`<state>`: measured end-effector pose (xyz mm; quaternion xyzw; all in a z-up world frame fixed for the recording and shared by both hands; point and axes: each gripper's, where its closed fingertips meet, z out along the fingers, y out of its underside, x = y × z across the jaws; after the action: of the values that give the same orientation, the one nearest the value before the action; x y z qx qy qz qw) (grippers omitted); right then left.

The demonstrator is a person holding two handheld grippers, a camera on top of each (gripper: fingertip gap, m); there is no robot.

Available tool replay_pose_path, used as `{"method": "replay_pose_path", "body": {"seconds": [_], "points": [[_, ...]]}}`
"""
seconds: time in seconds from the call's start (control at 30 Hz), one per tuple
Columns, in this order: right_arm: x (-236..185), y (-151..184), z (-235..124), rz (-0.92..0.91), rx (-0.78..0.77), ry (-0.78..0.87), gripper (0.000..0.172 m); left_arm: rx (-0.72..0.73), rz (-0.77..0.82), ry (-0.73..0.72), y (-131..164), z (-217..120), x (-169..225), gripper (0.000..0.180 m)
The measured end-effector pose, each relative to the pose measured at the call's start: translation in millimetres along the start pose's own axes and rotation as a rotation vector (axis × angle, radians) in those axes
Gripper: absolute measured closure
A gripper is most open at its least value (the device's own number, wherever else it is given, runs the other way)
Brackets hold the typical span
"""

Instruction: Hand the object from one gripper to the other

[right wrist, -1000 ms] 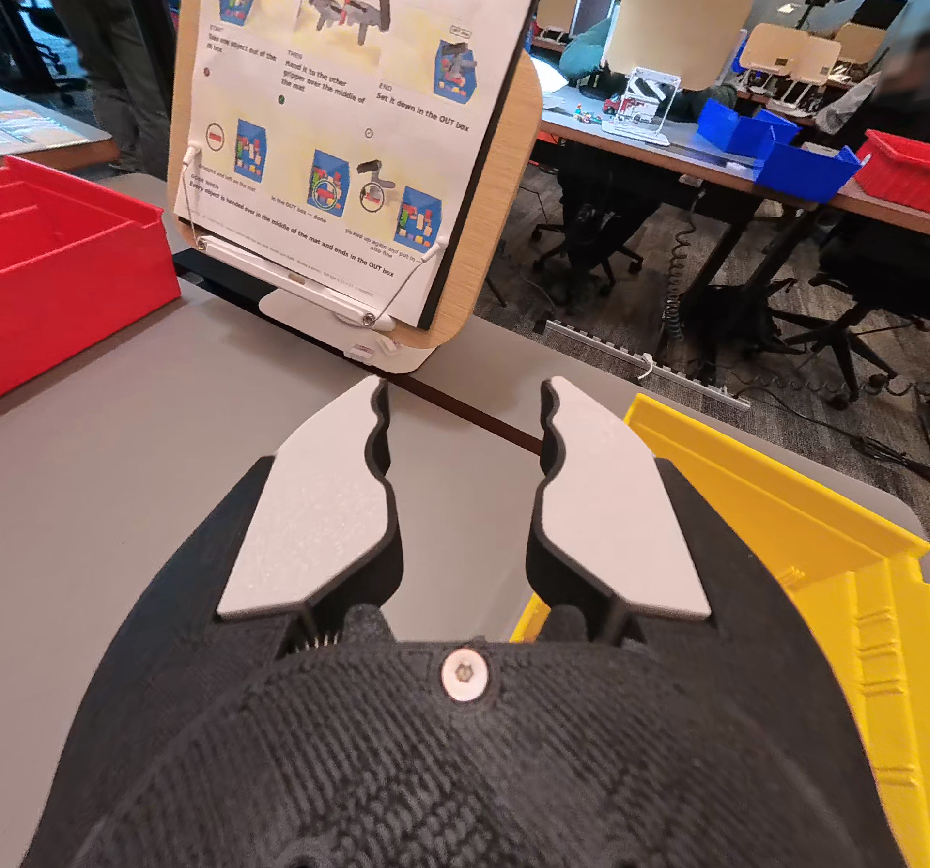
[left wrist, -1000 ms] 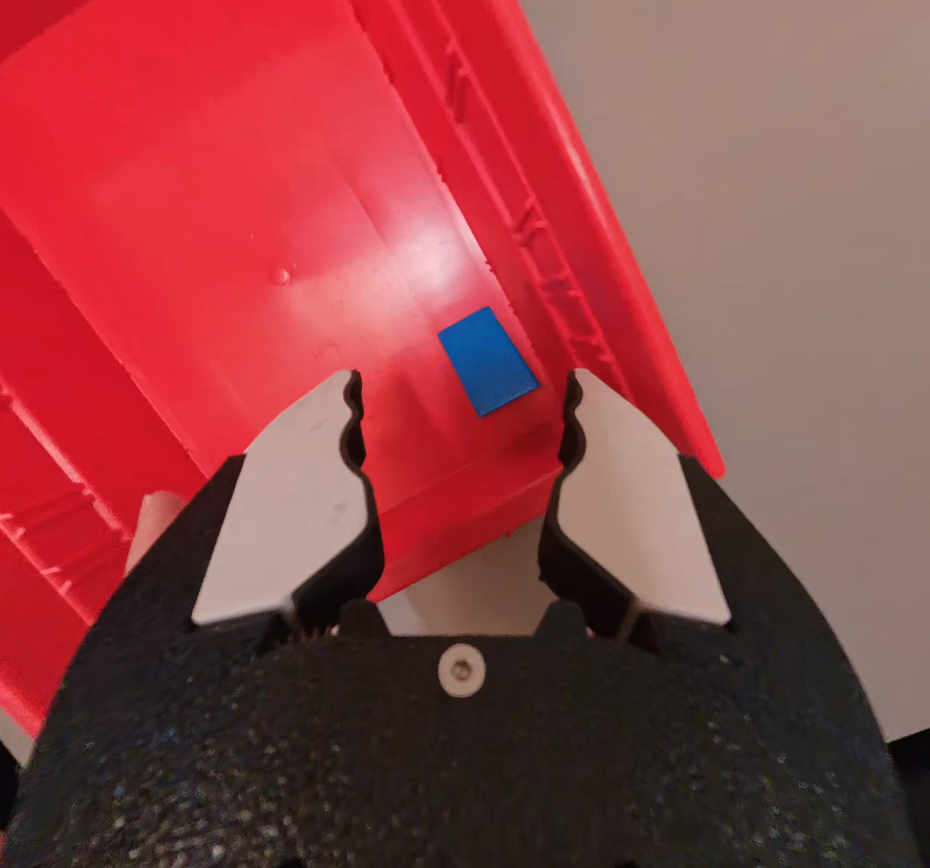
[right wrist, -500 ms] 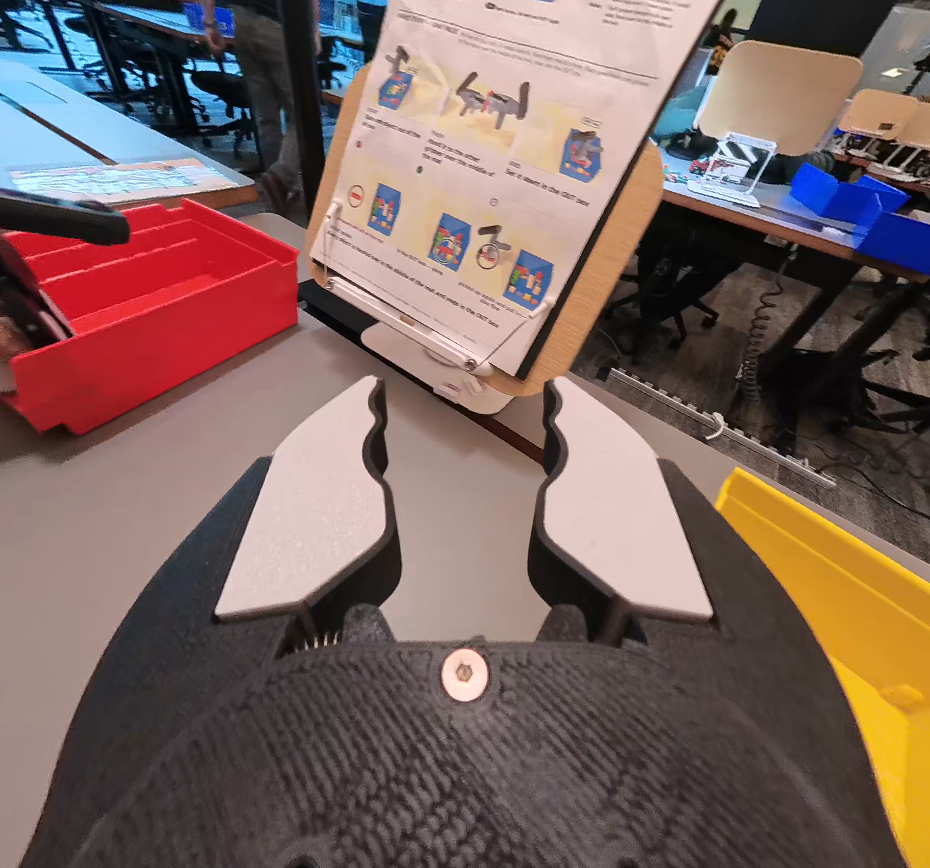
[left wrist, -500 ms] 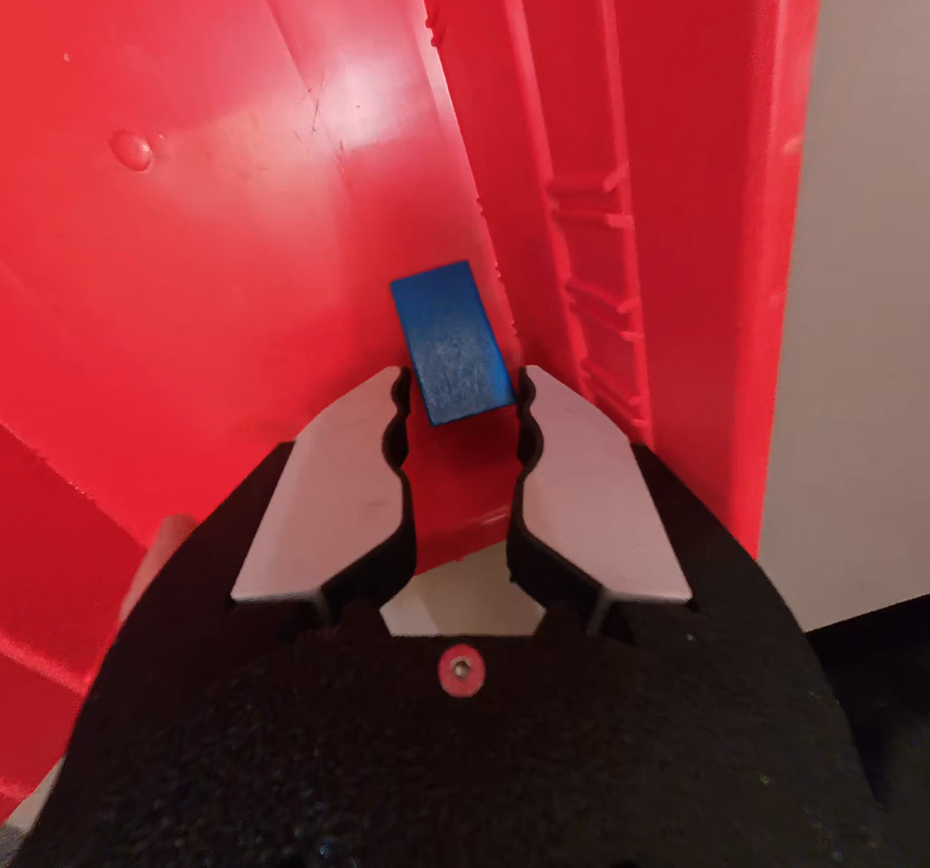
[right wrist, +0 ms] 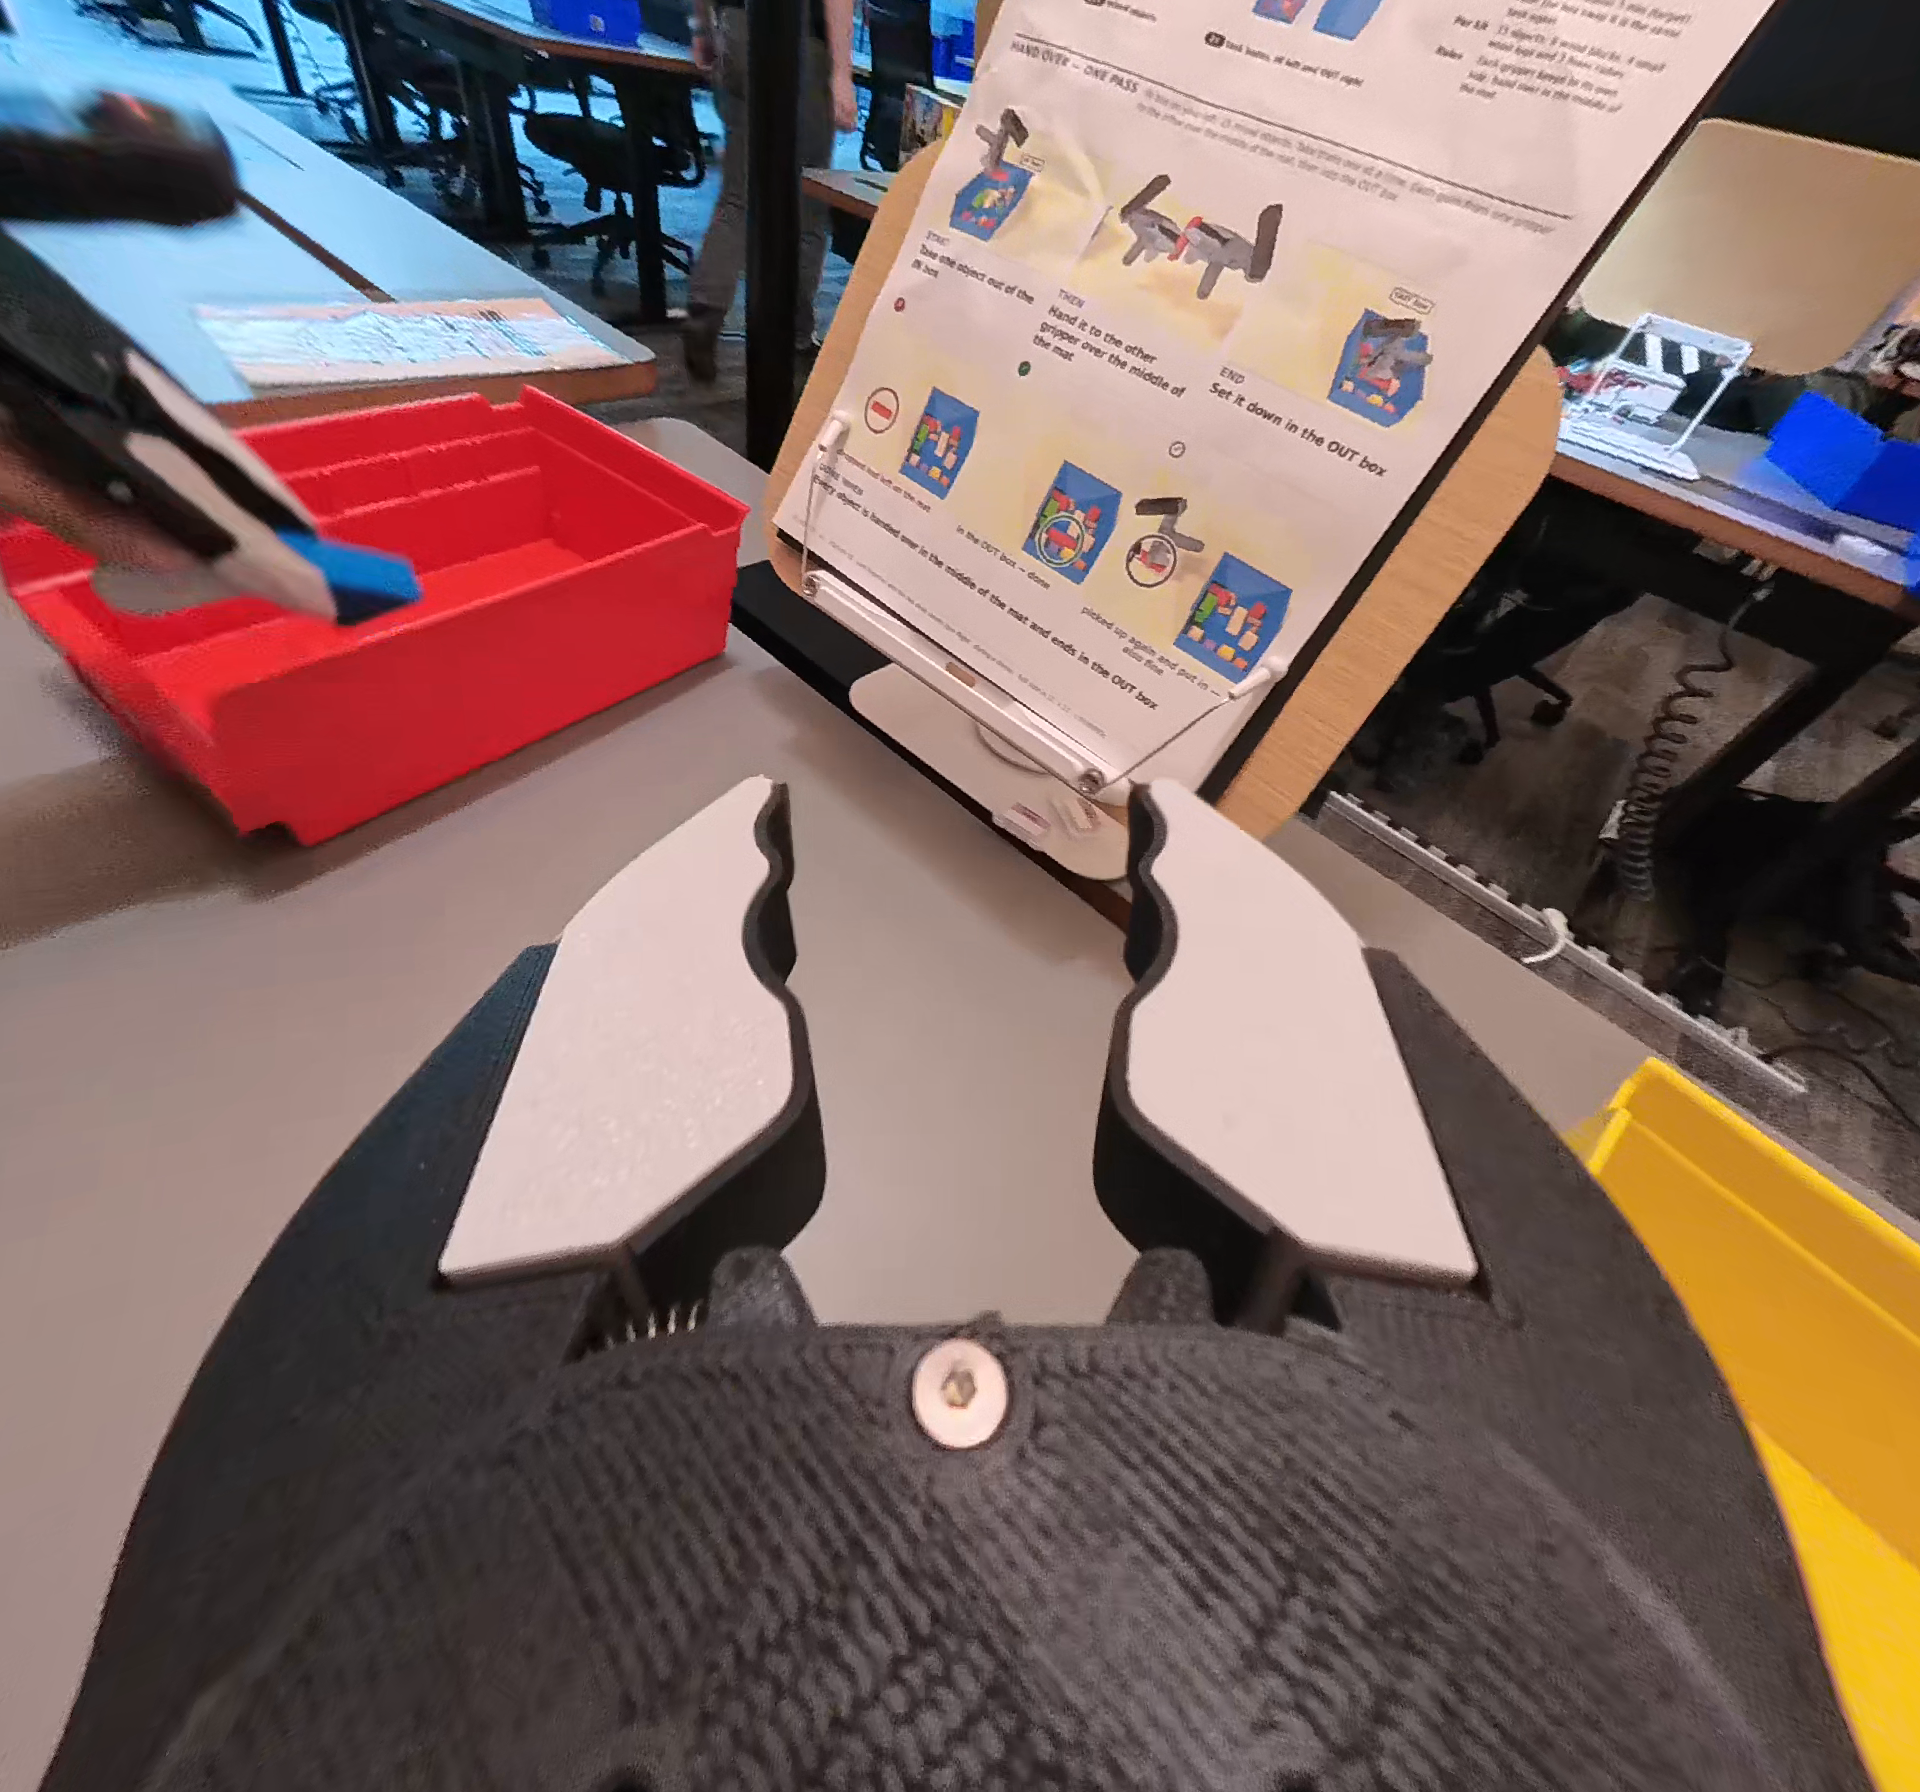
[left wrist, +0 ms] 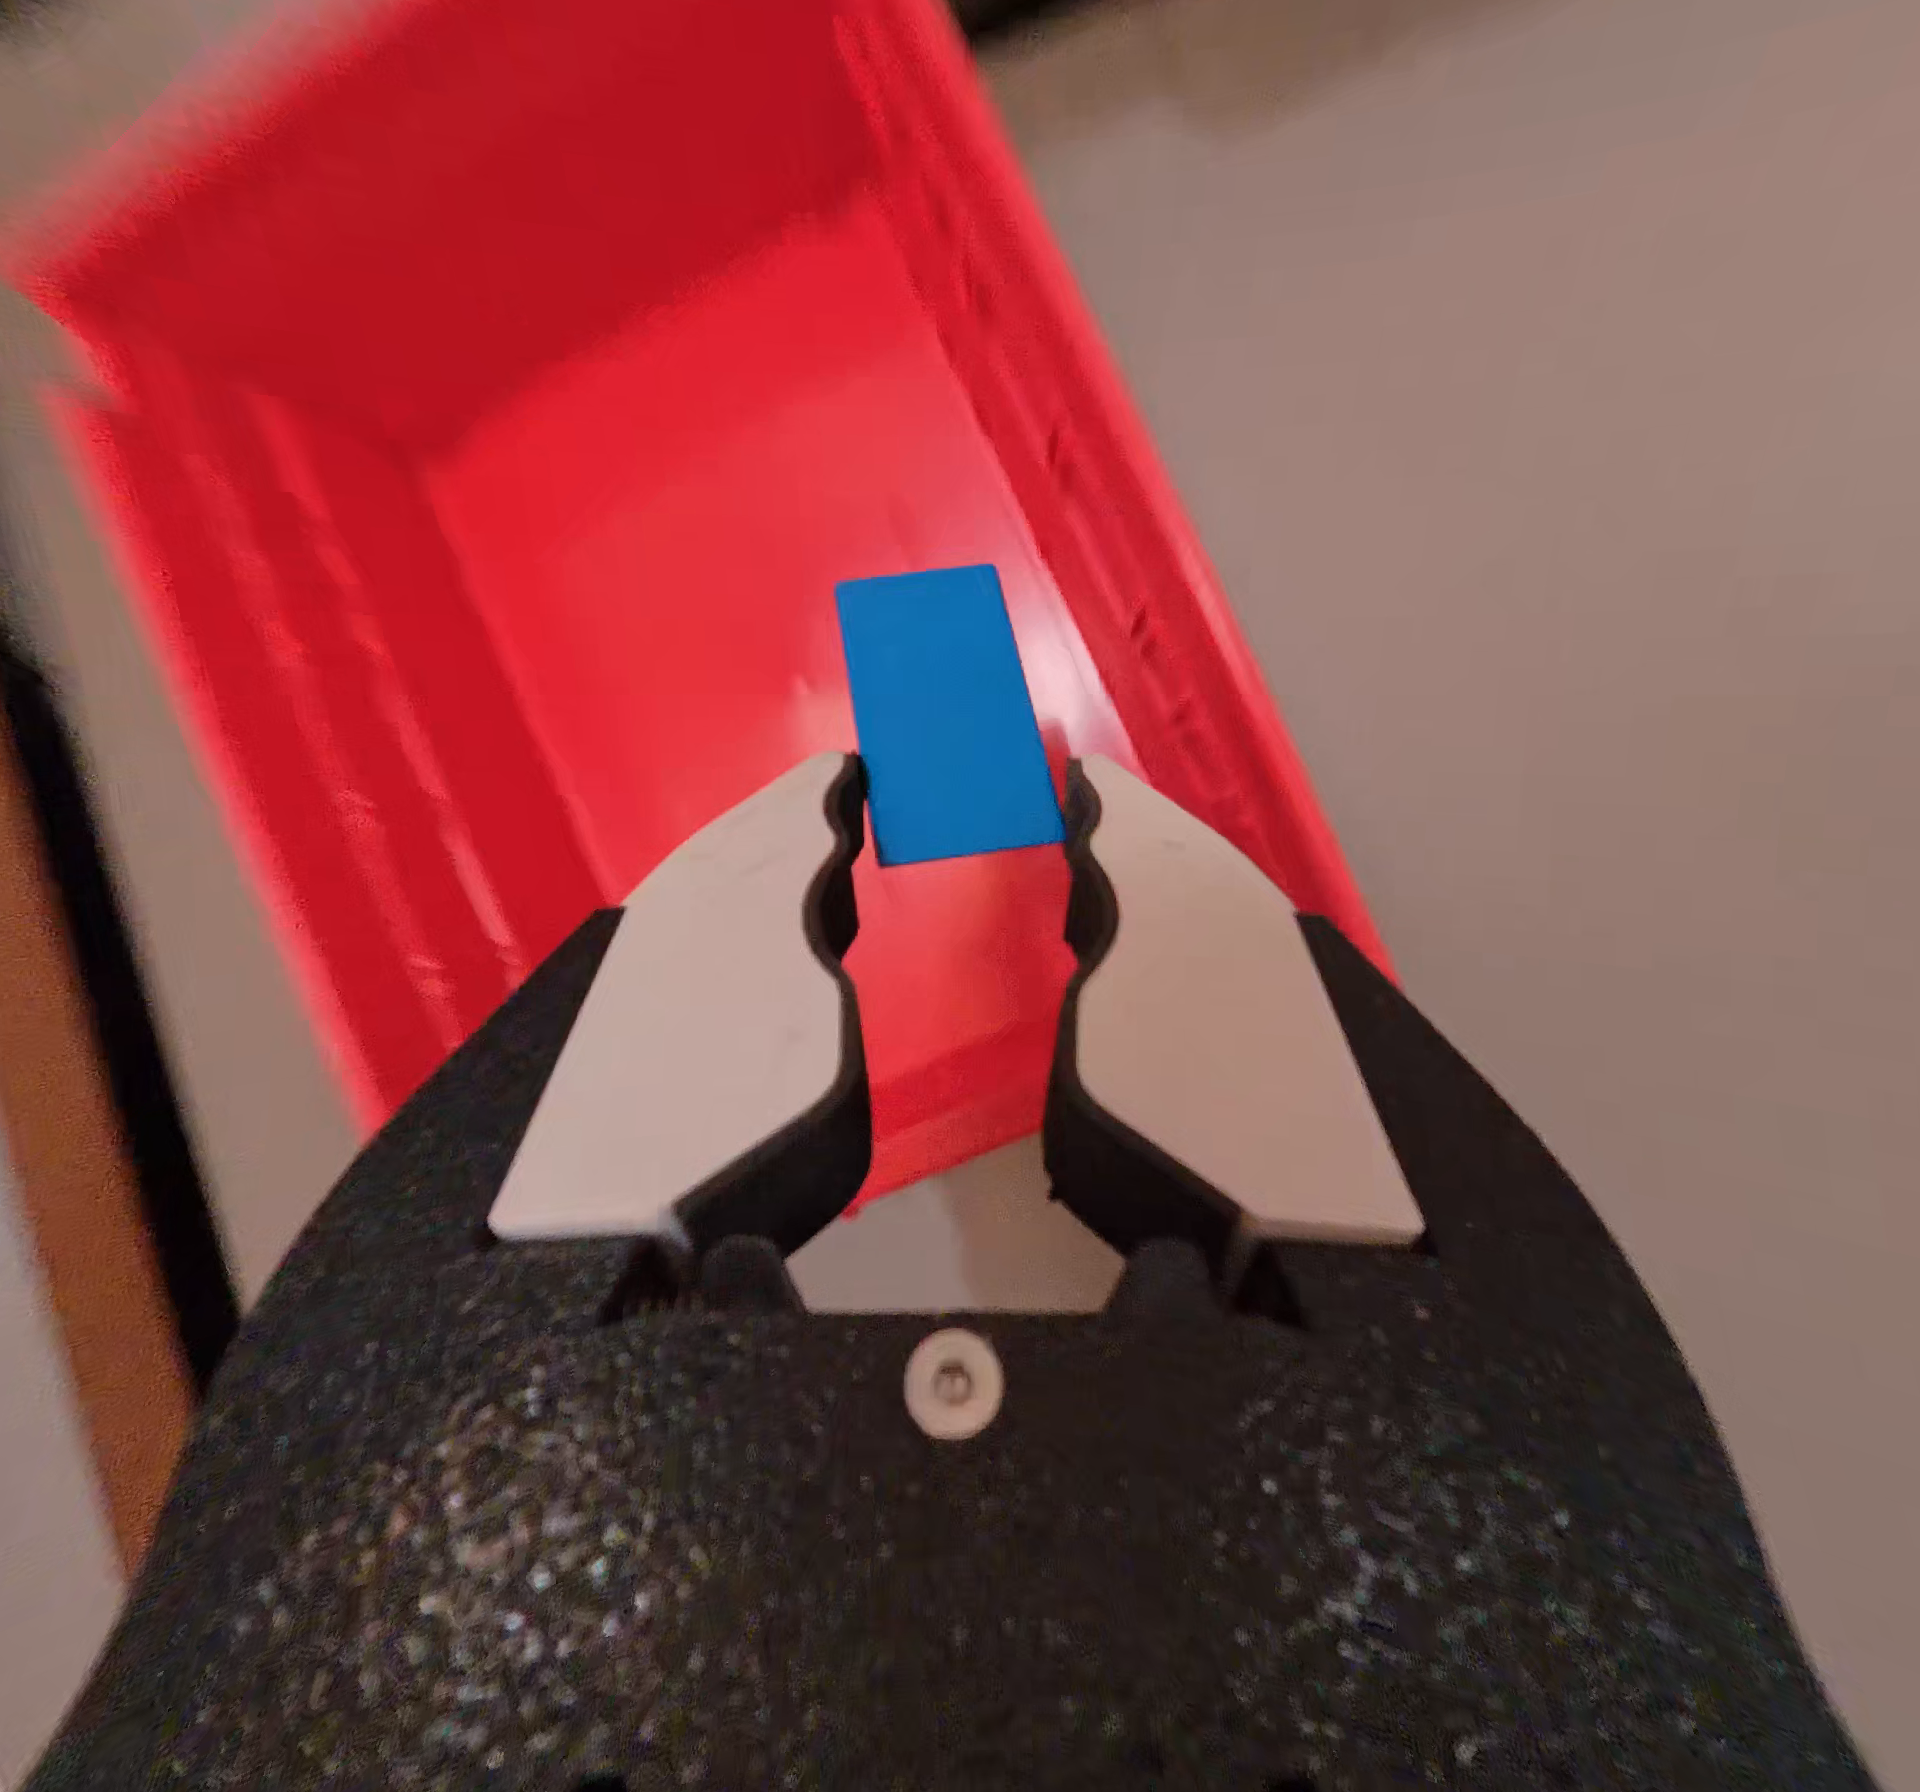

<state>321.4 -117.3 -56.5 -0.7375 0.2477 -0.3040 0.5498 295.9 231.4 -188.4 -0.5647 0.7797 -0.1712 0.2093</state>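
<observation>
An open-plan office or lab space — long desks run in rows with black swivel chairs tucked under them. Blue bins sit on neighbouring desks, cables trail over grey carpet — a person stands in the aisle.

Right claw gaping over grey table, red bin, yellow bin.

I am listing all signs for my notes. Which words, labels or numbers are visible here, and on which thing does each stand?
Instruction sheet on the wooden stand: printed headings and captions, partly legible, but I do not copy wording.
Paper sheet on the far table: too blurred to read.
Red bin, yellow bin, blue block: no writing seen.
</observation>
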Motion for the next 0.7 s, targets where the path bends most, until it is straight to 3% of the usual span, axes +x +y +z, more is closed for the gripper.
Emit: {"method": "replay_pose_path", "body": {"seconds": [0.03, 0.13, 0.3, 0.53, 0.7], "points": [[-2, -1, 0, 0.011, 0.003, -0.014, 0.109, 0.096, 0.046, -0.034, -17, -20, -2, 0.144], [-13, -3, 3, 0.051, 0.018, -0.075, 0.107, 0.371, 0.255, -0.041, -63, -69, 20, 0.144], [-48, -17, 10, 0.196, 0.092, -0.283, 0.105, 0.772, 0.610, 0.184, -103, -117, 116, 0.145], [-83, -34, 8, 0.329, 0.163, -0.501, 0.095, 0.999, 0.910, 0.285, -110, -128, 195, 0.145], [-99, -25, 9, 0.391, 0.103, -0.630, 0.082, 1.098, 1.054, 0.183, -111, -116, 227, 0.145]]}}
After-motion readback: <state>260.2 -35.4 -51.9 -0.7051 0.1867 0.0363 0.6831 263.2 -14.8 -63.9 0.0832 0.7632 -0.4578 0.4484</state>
